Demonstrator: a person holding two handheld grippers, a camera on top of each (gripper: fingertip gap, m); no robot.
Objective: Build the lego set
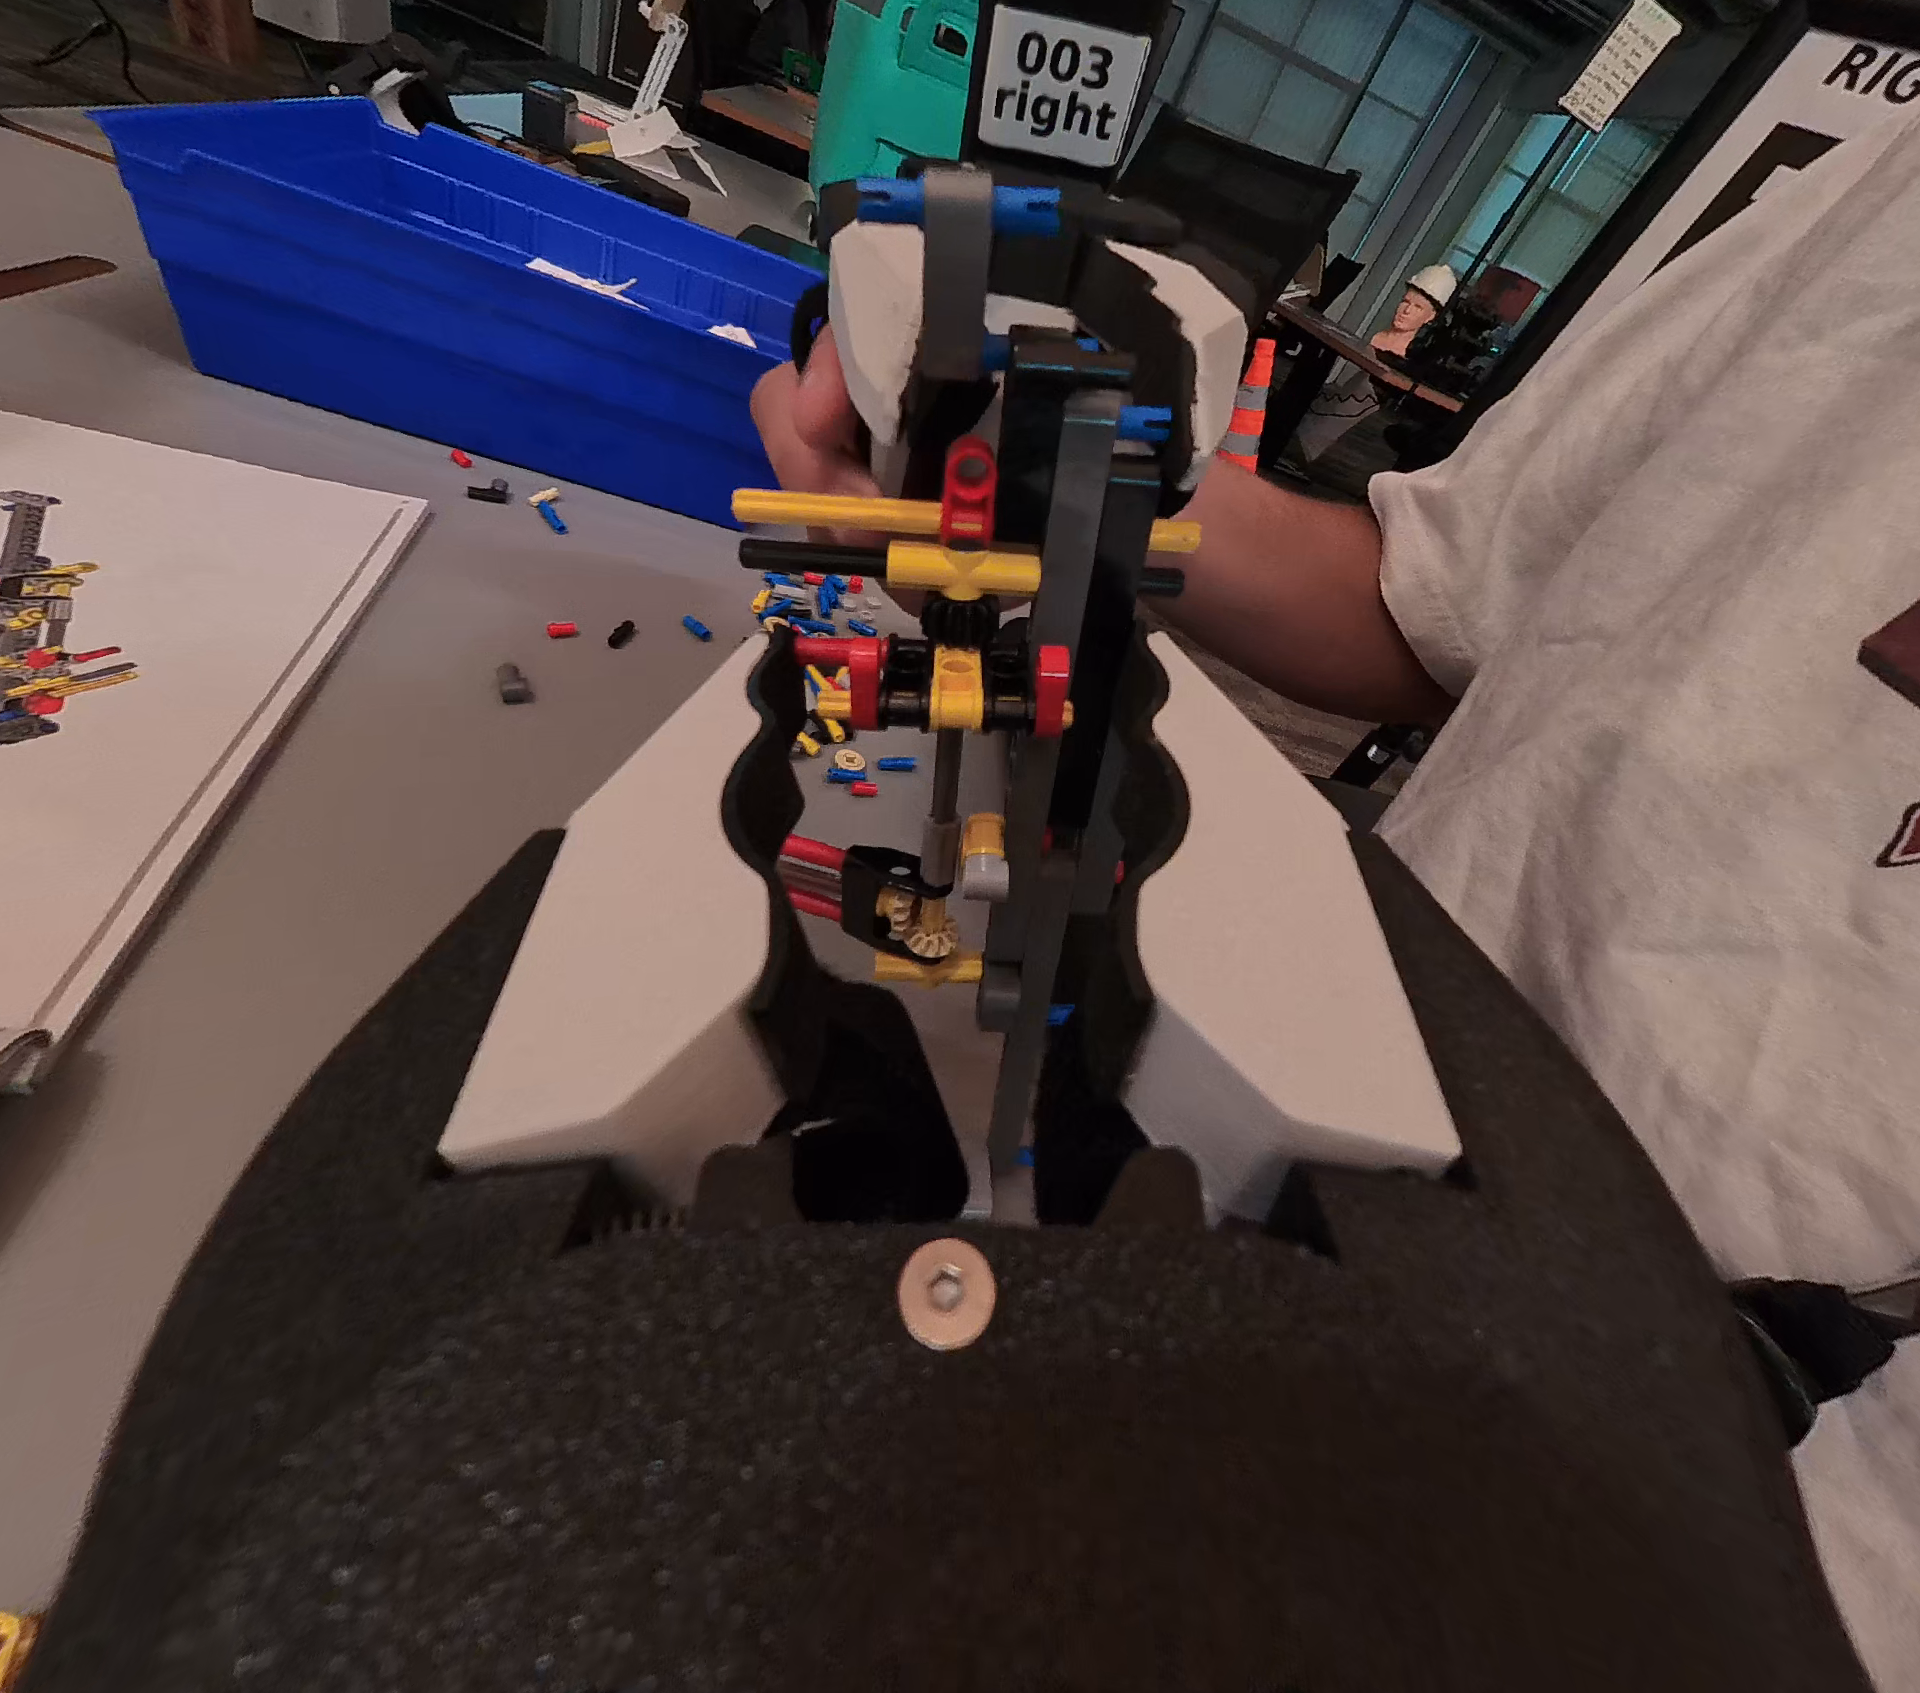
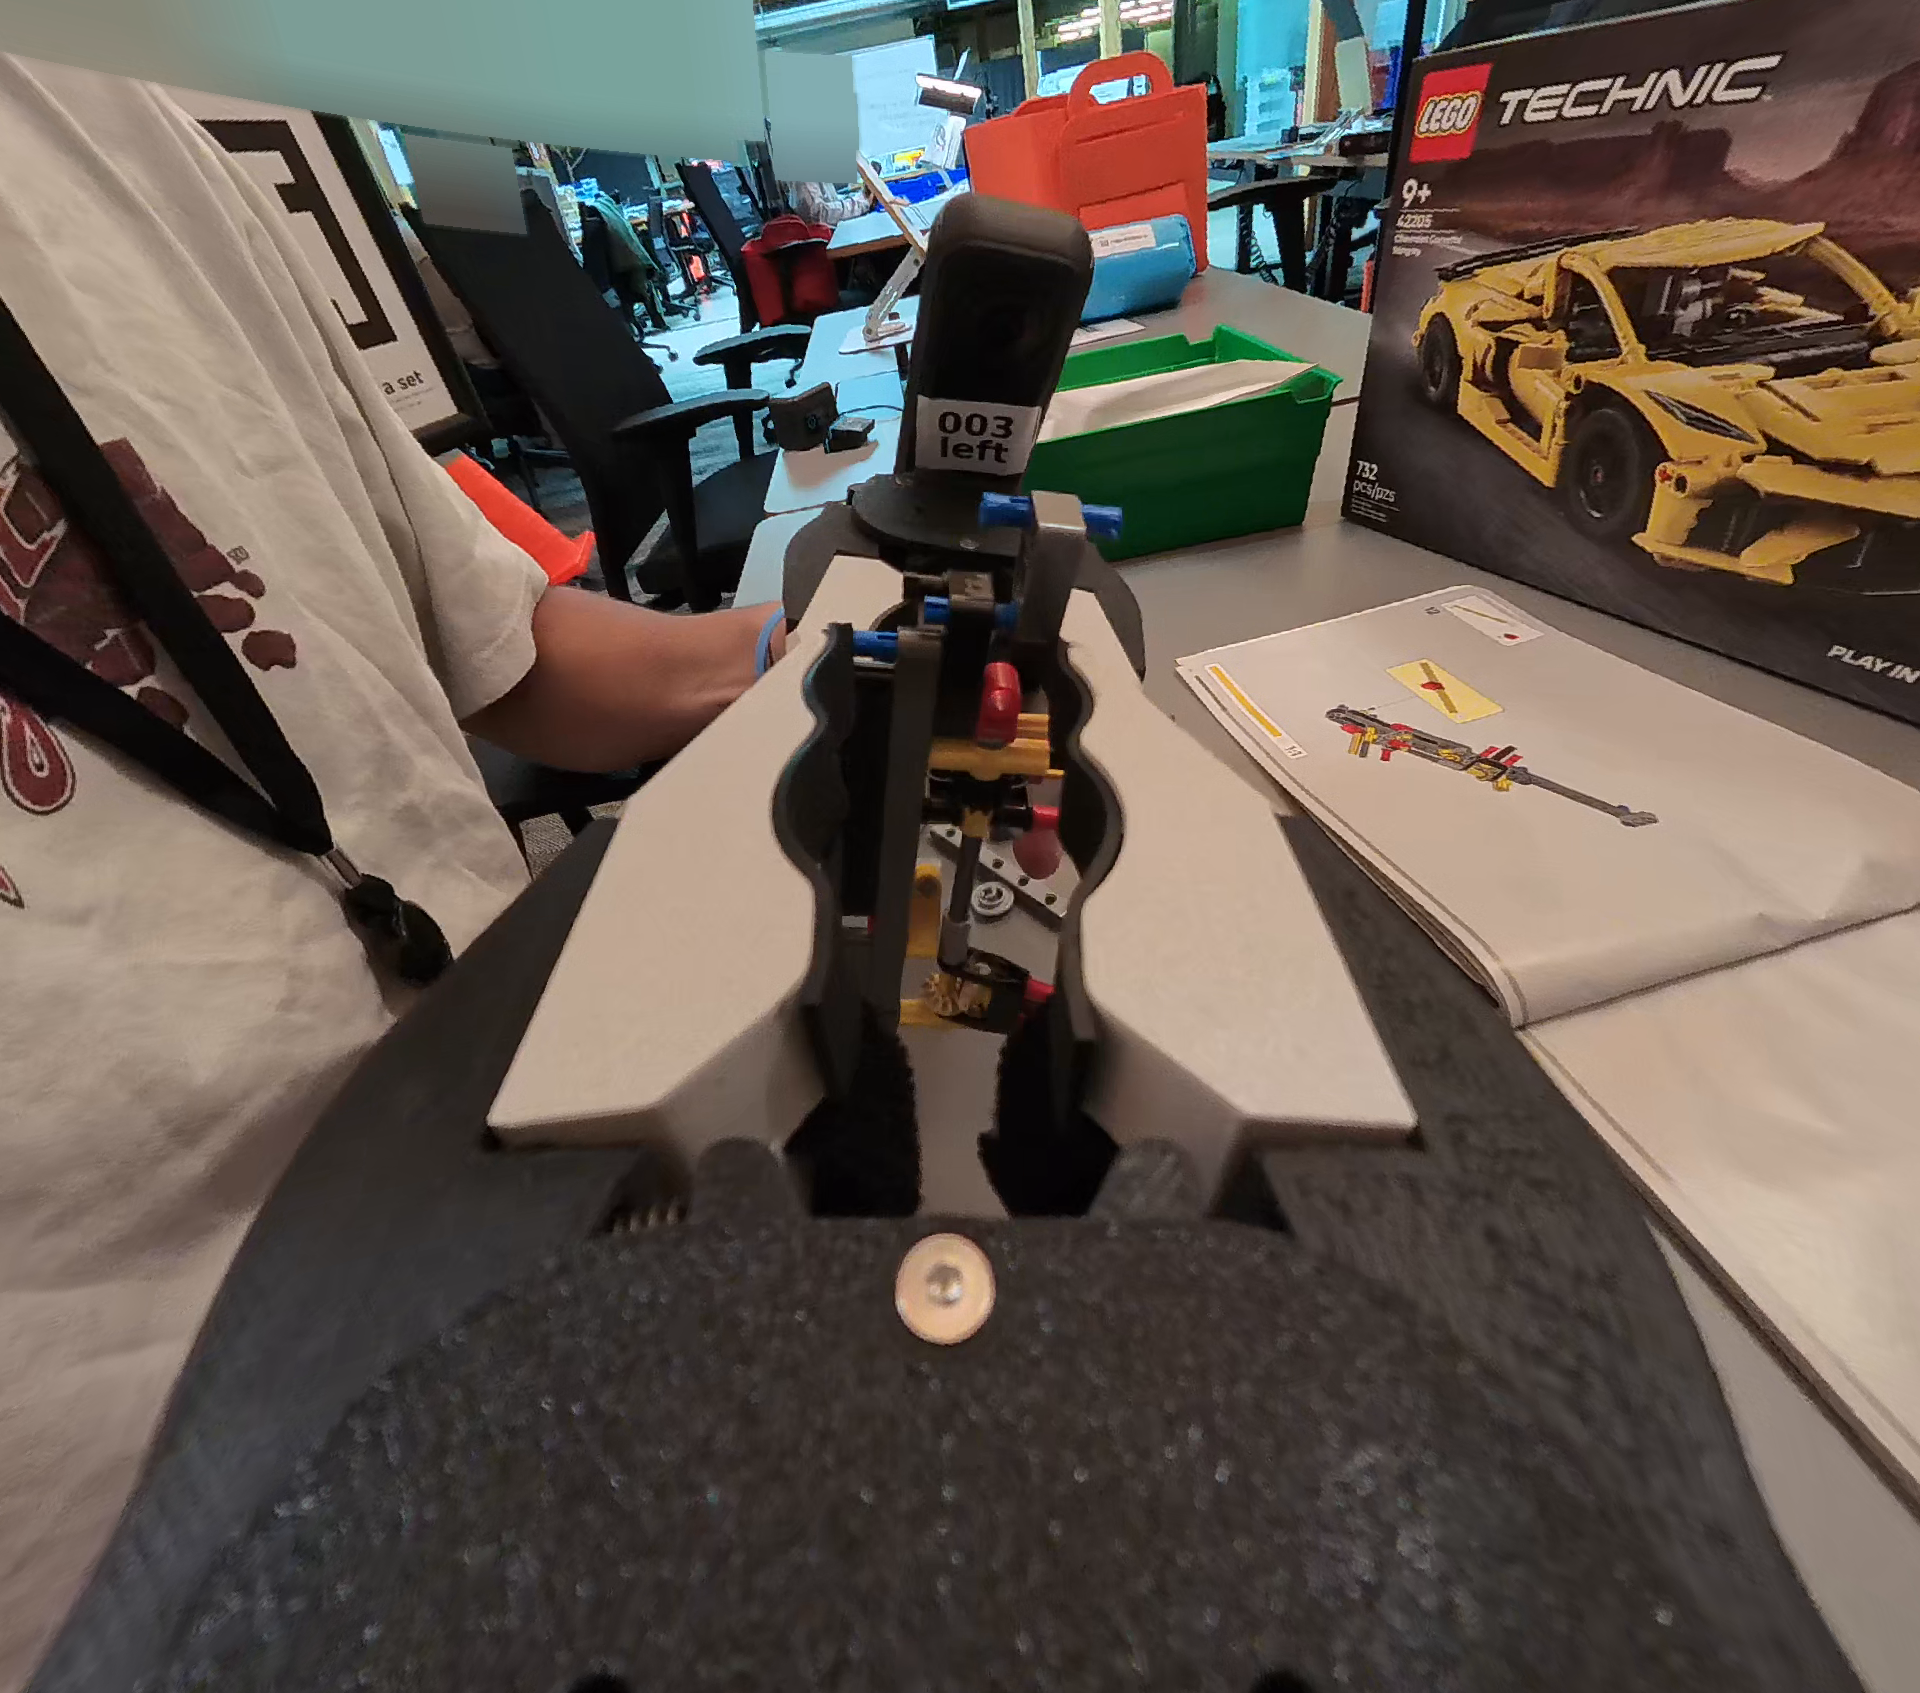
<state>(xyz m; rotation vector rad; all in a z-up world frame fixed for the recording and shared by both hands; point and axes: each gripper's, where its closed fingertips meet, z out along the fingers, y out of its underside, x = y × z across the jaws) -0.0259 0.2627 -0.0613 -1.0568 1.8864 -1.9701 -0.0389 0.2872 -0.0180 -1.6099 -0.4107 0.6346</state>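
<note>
Blue bin [image 1: 436,272] on grey table [image 1: 343,812], paper scraps inside. Teal tote [image 1: 894,74] behind it. Orange cone [image 1: 1247,407] and mannequin head in white hard hat [image 1: 1418,308] far right. Green bin [image 2: 1195,438] holding white paper, orange tote [image 2: 1101,137] beyond, black office chairs [image 2: 634,407] left.

Right tongs [image 2: 940,708] clamp lego assembly [image 2: 971,822], left tongs [image 2: 961,594] opposite.
</note>
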